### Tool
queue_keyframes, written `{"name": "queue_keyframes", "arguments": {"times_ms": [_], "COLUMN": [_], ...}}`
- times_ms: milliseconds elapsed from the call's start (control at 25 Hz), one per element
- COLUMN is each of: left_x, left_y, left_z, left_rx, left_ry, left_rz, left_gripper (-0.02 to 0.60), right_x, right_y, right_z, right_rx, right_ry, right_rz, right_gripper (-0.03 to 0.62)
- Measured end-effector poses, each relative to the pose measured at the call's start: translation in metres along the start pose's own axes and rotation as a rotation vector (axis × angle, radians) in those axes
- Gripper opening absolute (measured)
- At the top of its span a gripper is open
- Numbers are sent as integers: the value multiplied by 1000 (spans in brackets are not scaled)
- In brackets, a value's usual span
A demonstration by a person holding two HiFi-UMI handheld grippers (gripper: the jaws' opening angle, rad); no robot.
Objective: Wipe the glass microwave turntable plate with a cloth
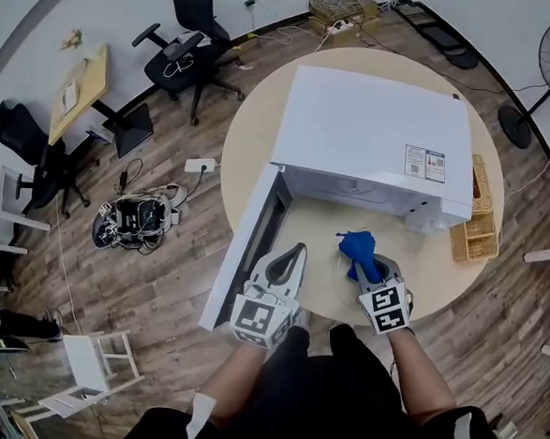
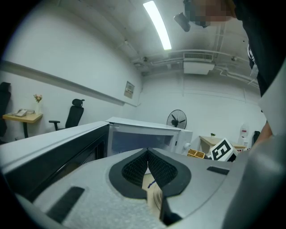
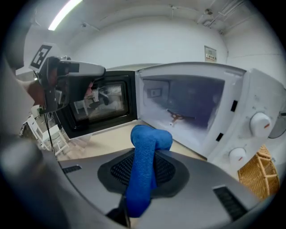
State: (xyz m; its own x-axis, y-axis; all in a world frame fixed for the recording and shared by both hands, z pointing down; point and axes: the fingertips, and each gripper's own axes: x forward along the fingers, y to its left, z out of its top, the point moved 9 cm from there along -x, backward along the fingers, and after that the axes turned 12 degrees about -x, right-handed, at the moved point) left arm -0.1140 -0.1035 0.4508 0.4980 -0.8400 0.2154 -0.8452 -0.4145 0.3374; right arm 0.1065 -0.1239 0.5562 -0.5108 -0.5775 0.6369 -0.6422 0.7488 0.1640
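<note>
Cloth first: we are clenching the blue cloth (image 3: 151, 138) in the right gripper (image 3: 144, 170), its jaws pressing either side of the roll and the free end standing up past the tips. To that gripper's left, the left gripper (image 2: 148, 154) is hovering about level with it, jaws closed tip to tip and gripping nothing that we are able to make out. Through the slit behind the tips a pale ridged edge (image 2: 155, 197) is showing, and we are not managing to tell what it is.

Beneath both, the bench (image 3: 111, 139) is running forward to the microwave (image 1: 375, 127). Its door (image 3: 98, 103) is swung wide to the right gripper's left, and the cavity (image 3: 192, 96) is facing us just ahead. On the cavity floor a three-armed hub (image 3: 176, 117) is showing. Whether the glass turntable plate is lying over it we are not able to tell, and we are finding it nowhere else for certain.

We are judging this the approach: cloth gripped, door open, wiping not yet begun. The next move is calling for carrying the right gripper forward and slightly down into the cavity until the cloth end is pressing on glass. The left gripper is looking free to steady the rim.
</note>
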Motion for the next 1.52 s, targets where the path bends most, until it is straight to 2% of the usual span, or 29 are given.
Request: {"name": "queue_keyframes", "arguments": {"times_ms": [200,600,920,1120,1520], "left_x": [-1,-5,-6,-4,0], "left_y": [2,-7,-14,-16,-22], "left_z": [-8,-17,-28,-29,-24], "left_rx": [-8,25,14,43,53], "left_ry": [18,55,78,96,93], "left_rz": [17,19,32,15,-4], "left_gripper": [5,5,5,5,5], "right_x": [23,44,48,50,53], "right_y": [14,30,30,28,-4], "right_z": [-22,-33,-35,-36,-40], "right_rx": [-45,-106,-156,-160,-188], "right_ry": [72,141,136,138,171], "right_rz": [65,142,145,140,91], "right_gripper": [69,72,72,72,72]}}
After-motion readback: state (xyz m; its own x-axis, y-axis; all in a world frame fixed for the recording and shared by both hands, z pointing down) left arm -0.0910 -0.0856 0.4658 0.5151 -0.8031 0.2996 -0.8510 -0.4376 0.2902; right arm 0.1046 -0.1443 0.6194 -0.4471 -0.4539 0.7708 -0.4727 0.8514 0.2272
